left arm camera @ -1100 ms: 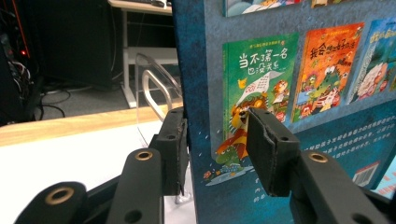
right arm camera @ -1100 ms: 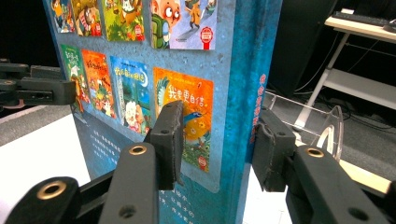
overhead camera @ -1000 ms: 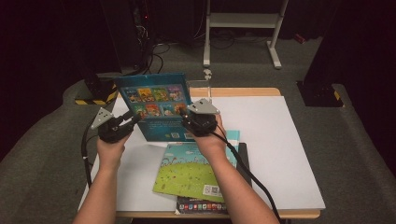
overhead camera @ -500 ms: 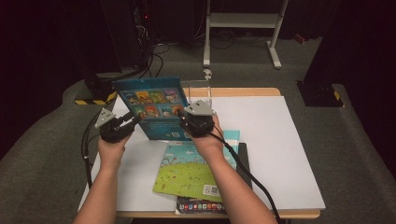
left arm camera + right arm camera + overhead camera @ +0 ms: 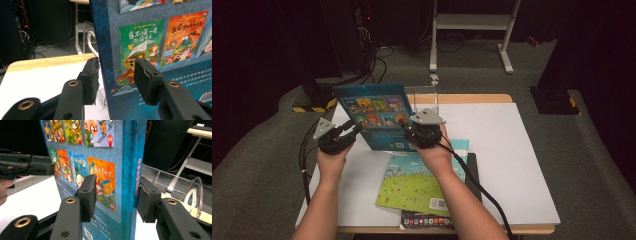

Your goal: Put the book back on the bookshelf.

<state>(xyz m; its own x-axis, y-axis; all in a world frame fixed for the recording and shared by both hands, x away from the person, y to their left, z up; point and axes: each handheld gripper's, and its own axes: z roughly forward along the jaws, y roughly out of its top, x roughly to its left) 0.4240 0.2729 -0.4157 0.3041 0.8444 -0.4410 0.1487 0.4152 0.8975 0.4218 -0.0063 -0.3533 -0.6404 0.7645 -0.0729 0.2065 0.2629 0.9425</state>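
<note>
A blue picture book (image 5: pixel 374 115) stands upright over the table's left half, its back cover with small cover pictures facing me. My left gripper (image 5: pixel 354 131) straddles its left edge and my right gripper (image 5: pixel 408 134) its spine side. In the left gripper view the book (image 5: pixel 150 37) sits between the jaws of the left gripper (image 5: pixel 116 75), with a gap to the right pad (image 5: pixel 146 82). In the right gripper view the spine (image 5: pixel 131 170) lies between the jaws of the right gripper (image 5: pixel 117 195). Both pairs of jaws have just been opening. Neither presses on the book.
A clear acrylic book stand (image 5: pixel 424 95) stands just behind the blue book. A green book (image 5: pixel 412 187) lies flat near the front edge on top of a dark one (image 5: pixel 427 220). The white table sheet (image 5: pixel 507 150) stretches to the right.
</note>
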